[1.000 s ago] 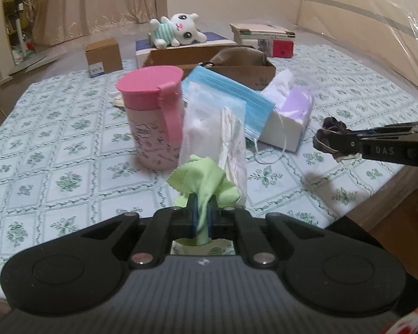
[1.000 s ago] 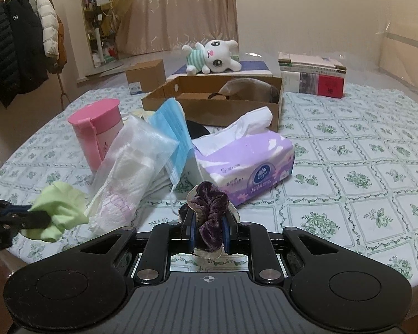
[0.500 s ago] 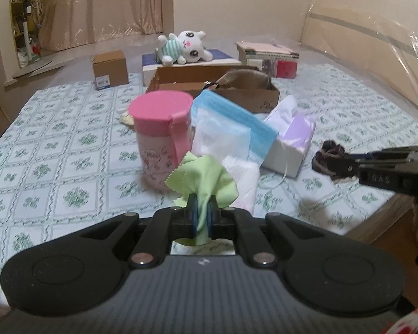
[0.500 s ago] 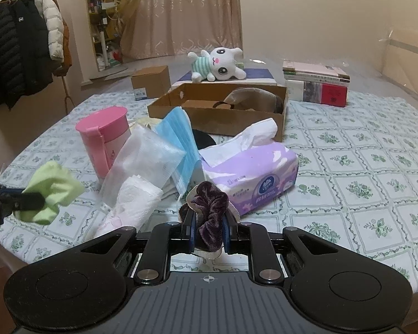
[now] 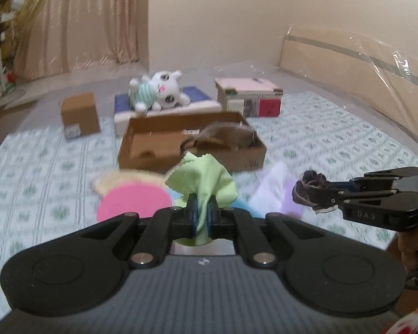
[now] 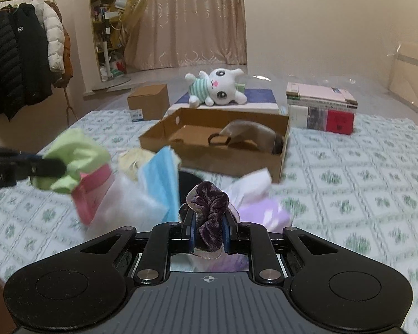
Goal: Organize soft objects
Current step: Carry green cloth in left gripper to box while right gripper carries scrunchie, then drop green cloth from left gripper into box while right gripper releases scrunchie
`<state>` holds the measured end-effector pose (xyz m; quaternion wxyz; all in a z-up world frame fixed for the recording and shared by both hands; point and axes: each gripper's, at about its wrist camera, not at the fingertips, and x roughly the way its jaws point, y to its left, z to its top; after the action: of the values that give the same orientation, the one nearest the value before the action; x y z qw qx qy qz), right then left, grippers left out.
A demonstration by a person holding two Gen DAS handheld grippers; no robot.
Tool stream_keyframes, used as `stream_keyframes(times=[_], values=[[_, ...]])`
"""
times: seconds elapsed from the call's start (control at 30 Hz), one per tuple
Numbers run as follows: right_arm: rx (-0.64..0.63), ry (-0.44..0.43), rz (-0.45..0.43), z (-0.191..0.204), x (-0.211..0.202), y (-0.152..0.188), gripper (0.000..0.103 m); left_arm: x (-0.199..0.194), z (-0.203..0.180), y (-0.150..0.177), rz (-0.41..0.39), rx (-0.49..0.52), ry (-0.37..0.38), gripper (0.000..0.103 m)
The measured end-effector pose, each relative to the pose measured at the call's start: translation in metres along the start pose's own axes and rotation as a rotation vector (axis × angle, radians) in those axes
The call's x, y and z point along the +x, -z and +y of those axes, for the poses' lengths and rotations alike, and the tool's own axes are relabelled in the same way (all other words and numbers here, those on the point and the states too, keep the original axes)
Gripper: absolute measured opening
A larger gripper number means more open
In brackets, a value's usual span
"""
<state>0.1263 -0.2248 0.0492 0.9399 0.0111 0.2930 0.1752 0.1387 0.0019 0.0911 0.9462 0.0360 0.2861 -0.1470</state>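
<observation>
My left gripper (image 5: 202,214) is shut on a light green cloth (image 5: 206,175) and holds it in the air above the pink cup (image 5: 133,204); the cloth also shows in the right wrist view (image 6: 75,161). My right gripper (image 6: 208,232) is shut on a dark purple velvet scrunchie (image 6: 210,207), also in the air; it shows at the right of the left wrist view (image 5: 309,186). Ahead lies an open cardboard box (image 6: 276,167) with a brown soft item (image 6: 248,133) inside.
On the patterned tablecloth (image 6: 362,189) are a purple tissue pack (image 6: 262,211), a blue face mask (image 6: 161,183) and a clear bag (image 6: 125,208). Behind the box are a white plush toy (image 6: 217,86), stacked books (image 6: 320,108) and a small carton (image 6: 147,103).
Both grippers have risen and moved forward toward the cardboard box, each still holding its item. The cup and tissue pack now sit lower in both views.
</observation>
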Motion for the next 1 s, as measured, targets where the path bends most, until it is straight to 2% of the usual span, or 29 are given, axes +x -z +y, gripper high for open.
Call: stream_keyframes(times=[0.2,0.37,0.5,0.77,1.0], values=[[0.014,-0.025,0.005,-0.028,0.041,-0.055,0.018,0.043,0.019,-0.057,-0.005,0.071,0.009,0.006],[0.002,-0.036,0.015,-0.043,0.086,-0.105,0.018,0.099,0.039,-0.097,0.039,0.116,0.001,0.006],[-0.004,-0.049,0.046,-0.051,0.131,-0.131,0.018,0.151,0.060,-0.116,0.098,0.104,0.009,0.006],[-0.003,-0.071,0.141,-0.060,0.209,-0.144,0.018,0.232,0.091,-0.124,0.201,0.065,0.015,0.006],[0.020,-0.069,0.183,-0.065,0.245,-0.141,0.018,0.274,0.101,-0.121,0.252,0.052,0.039,0.006]])
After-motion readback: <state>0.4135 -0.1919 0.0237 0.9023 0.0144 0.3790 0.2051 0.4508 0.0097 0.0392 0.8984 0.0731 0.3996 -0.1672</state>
